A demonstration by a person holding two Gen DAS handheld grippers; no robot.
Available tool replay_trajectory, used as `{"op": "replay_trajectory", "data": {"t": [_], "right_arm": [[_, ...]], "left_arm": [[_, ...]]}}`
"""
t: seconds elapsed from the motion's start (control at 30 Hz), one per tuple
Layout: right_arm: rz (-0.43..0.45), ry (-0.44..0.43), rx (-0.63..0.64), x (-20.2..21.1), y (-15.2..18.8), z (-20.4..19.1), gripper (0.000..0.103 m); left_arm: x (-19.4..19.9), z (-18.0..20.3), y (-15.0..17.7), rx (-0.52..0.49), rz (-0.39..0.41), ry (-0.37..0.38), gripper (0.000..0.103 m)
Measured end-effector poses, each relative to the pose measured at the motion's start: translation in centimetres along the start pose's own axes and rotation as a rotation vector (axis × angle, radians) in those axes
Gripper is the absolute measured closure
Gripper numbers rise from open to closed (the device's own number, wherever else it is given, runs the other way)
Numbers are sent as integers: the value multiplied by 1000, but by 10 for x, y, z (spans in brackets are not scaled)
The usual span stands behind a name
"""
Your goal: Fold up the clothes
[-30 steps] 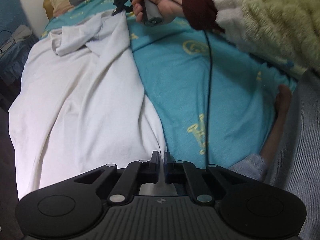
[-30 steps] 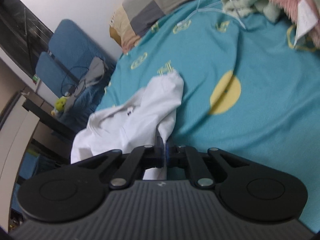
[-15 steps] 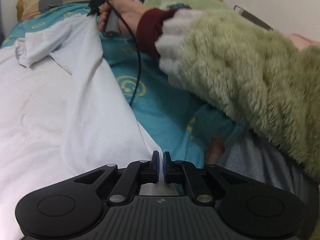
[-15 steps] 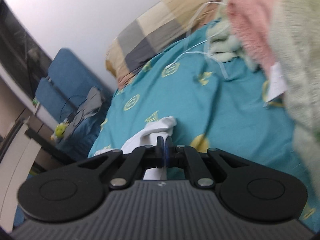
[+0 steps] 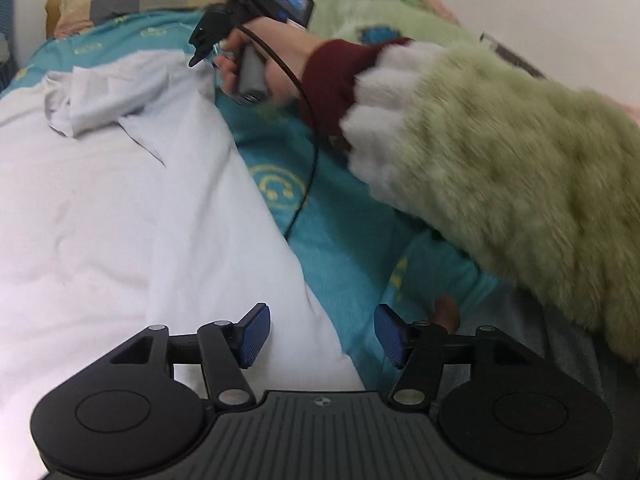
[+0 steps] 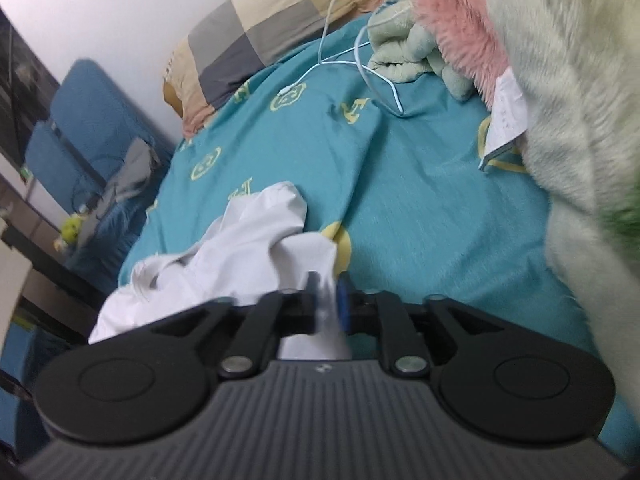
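A white shirt [image 5: 120, 208] lies spread on the teal bedsheet [image 5: 332, 264]. My left gripper [image 5: 322, 334] is open, its jaws wide apart just above the shirt's near edge, holding nothing. My right gripper [image 5: 200, 50] shows at the far end in the left wrist view, at the shirt's upper corner. In the right wrist view the right gripper [image 6: 329, 300] has its jaws slightly apart with a fold of the white shirt [image 6: 256, 248] between them; the frame is blurred by motion.
A checked pillow [image 6: 256, 36] lies at the head of the bed. A white cable [image 6: 360, 52] and fluffy green and pink blankets [image 6: 436, 28] lie at the right. A blue chair [image 6: 80, 120] stands beside the bed. The person's furry green sleeve [image 5: 500, 152] crosses the right side.
My left gripper has opened and let go of the shirt's near edge. The right gripper's jaws have parted a little around the cloth and it has dropped toward the bed.
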State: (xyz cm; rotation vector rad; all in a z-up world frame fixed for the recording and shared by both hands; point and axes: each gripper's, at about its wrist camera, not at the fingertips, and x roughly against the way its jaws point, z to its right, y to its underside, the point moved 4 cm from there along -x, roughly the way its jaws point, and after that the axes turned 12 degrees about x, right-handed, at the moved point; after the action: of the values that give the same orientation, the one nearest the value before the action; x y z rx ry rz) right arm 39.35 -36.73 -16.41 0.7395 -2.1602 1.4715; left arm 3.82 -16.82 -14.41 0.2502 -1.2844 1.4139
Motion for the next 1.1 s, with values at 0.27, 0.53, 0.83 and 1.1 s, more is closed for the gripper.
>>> {"op": "replay_trajectory", "data": {"t": [0.27,0.53,0.83,1.1], "right_arm": [[4,39,68,104,23,-28,45],[-61,1,147,216,97,-72,44],[-219,-112,331,278,192,-167,44],[-494,-52,629,236,270,-220,48]], "left_arm": [[35,-39,-10,21,115,-112,37],[80,-78,-23,127,240,-216,35],[117,-109,-26,229,310,-281,34],[119,-135,-25,281,305,-331,33]]}}
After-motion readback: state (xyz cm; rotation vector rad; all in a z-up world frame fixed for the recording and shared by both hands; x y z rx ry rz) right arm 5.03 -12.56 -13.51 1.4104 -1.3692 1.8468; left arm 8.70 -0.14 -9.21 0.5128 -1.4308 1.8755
